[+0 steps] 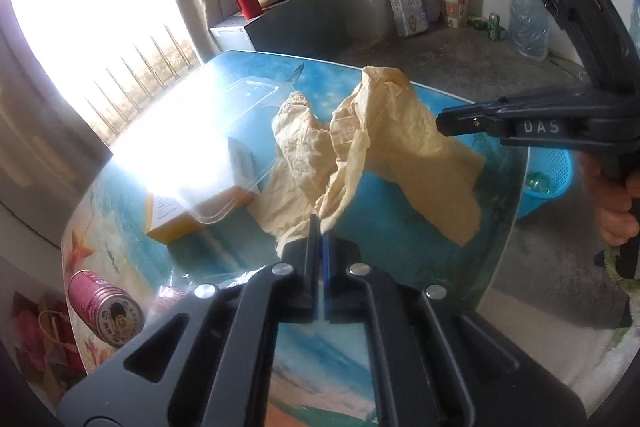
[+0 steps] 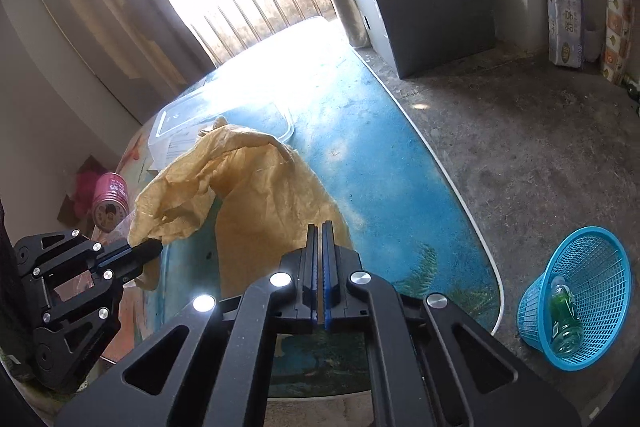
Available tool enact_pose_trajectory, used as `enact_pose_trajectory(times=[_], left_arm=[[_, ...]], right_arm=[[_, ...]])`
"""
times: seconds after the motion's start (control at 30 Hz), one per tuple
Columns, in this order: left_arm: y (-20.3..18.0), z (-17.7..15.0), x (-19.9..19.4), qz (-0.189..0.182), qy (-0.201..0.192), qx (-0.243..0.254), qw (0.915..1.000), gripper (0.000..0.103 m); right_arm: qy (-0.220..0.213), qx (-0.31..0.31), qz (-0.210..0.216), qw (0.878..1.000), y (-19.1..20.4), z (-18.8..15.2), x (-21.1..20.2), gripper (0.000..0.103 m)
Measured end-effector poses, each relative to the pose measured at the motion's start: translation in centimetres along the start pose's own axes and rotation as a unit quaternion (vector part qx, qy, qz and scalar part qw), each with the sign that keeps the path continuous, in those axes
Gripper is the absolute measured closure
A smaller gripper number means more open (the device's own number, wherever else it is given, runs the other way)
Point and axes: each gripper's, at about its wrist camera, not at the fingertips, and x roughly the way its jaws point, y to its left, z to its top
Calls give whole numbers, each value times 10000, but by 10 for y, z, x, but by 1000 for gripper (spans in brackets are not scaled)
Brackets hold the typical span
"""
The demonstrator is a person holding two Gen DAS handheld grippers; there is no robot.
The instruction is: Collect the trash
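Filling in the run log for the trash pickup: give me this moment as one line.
left gripper: shut on yellow bag | right gripper: shut on bag | bag lifted over table | blue basket on floor, holds green bottle

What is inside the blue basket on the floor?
In the blue basket lies a clear plastic bottle with green liquid. The basket's tilted wall hides the space below the bottle, so nothing more can be told.
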Motion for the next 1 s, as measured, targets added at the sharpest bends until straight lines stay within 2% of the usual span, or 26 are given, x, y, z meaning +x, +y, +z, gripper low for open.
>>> enact_pose_trajectory(times=[0.07, 0.1, 0.13, 0.17, 0.2, 0.27, 0.33, 0.37, 0.4, 0.43, 0.47, 0.53, 0.57, 0.63, 0.7, 0.8, 0.9, 1.0], left_arm=[[15, 8, -17, -670, -91, -571, 9961, 103], [23, 11, -23, -1117, -119, -909, 9895, 103], [33, 12, -29, -1606, -126, -1287, 9785, 103], [42, 10, -34, -2057, -151, -1661, 9643, 103], [51, 7, -37, -2505, -172, -2034, 9464, 103], [66, -5, -35, -3278, -136, -2805, 9020, 103], [75, -19, -27, -3875, -52, -3374, 8579, 103], [78, -26, -22, -4007, -13, -3575, 8436, 103], [80, -32, -18, -3990, 32, -3711, 8385, 103], [81, -37, -13, -3906, 99, -3820, 8375, 103], [83, -43, -8, -3910, 174, -3964, 8305, 103], [87, -59, 3, -4074, 323, -4361, 8017, 103], [89, -64, 8, -4102, 371, -4529, 7907, 103], [91, -77, 15, -4016, 446, -4747, 7819, 103], [88, -88, 20, -3891, 518, -4918, 7772, 103], [92, -99, 30, -3788, 618, -5091, 7703, 103], [91, -105, 37, -3697, 695, -5128, 7717, 103], [89, -109, 41, -3529, 764, -5074, 7824, 103]], right_arm=[[-147, 81, 46, 9998, -5, 2, -14, 101], [-223, 116, 69, 9997, -7, 3, -22, 101], [-304, 138, 71, 9994, -8, 4, -30, 101], [-391, 155, 49, 9991, -10, 4, -39, 101], [-468, 175, 36, 9987, -13, 5, -47, 101], [-608, 199, 30, 9979, -18, 3, -63, 101], [-667, 195, 127, 9975, -22, 0, -73, 101], [-667, 144, 205, 9975, -23, -3, -77, 100], [-699, 113, 200, 9973, -23, -5, -80, 99], [-649, 66, 217, 9976, -23, -8, -80, 96], [-548, 0, 238, 9982, -20, -12, -78, 92], [-457, -116, 126, 9988, -15, -18, -75, 73], [-404, -166, 123, 9990, -13, -21, -74, 68], [-300, -160, 256, 9991, -12, -28, -72, 54], [-183, -67, 345, 9992, -13, -35, -67, 47], [24, 179, 552, 9983, -14, -47, -57, 42], [240, 53, 500, 9984, -4, -56, -41, 42], [339, -436, 57, 9985, 16, -57, -24, 42]])
